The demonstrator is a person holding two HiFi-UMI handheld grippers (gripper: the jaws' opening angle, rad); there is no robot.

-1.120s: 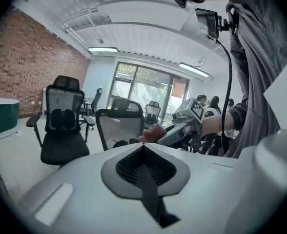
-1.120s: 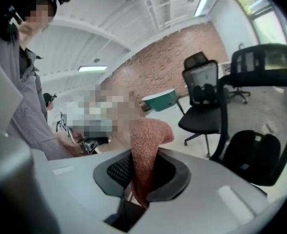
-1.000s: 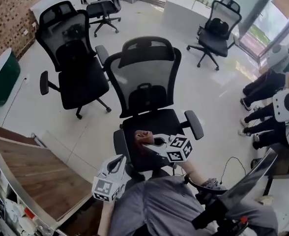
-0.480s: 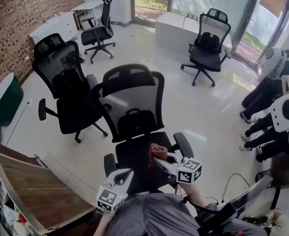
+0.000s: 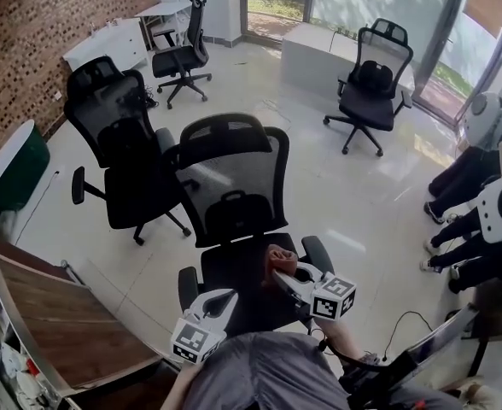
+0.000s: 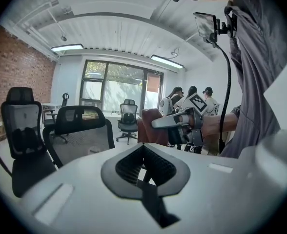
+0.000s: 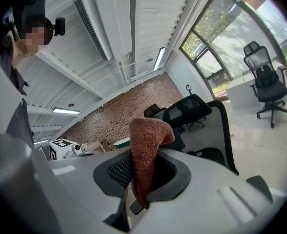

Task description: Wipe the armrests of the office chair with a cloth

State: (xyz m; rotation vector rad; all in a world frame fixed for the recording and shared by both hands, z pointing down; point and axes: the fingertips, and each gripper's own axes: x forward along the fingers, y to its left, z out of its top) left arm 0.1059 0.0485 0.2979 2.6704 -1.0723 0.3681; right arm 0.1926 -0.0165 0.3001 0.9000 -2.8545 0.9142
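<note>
The black mesh office chair [image 5: 225, 178] stands just in front of me, with its left armrest [image 5: 188, 287] and right armrest [image 5: 317, 253] on either side of the seat. My right gripper [image 5: 283, 273] hangs over the seat's right half, close to the right armrest, shut on a reddish-brown cloth [image 5: 277, 258]. The cloth [image 7: 148, 145] sticks up from between the jaws of the right gripper [image 7: 141, 179]. My left gripper [image 5: 224, 297] hovers at the seat's front left, near the left armrest. In its own view the left gripper [image 6: 144, 152] is shut and holds nothing.
Other black office chairs stand at the left [image 5: 123, 143], back [image 5: 178, 54] and back right [image 5: 372, 84]. A wooden table [image 5: 72, 314] lies at the lower left, a green tub [image 5: 8, 165] by the brick wall. People sit at the right edge [image 5: 481, 195].
The right gripper has carried the cloth from the middle of the seat toward the right armrest. The head view has shifted a little. The left gripper stays low at the seat's front left.
</note>
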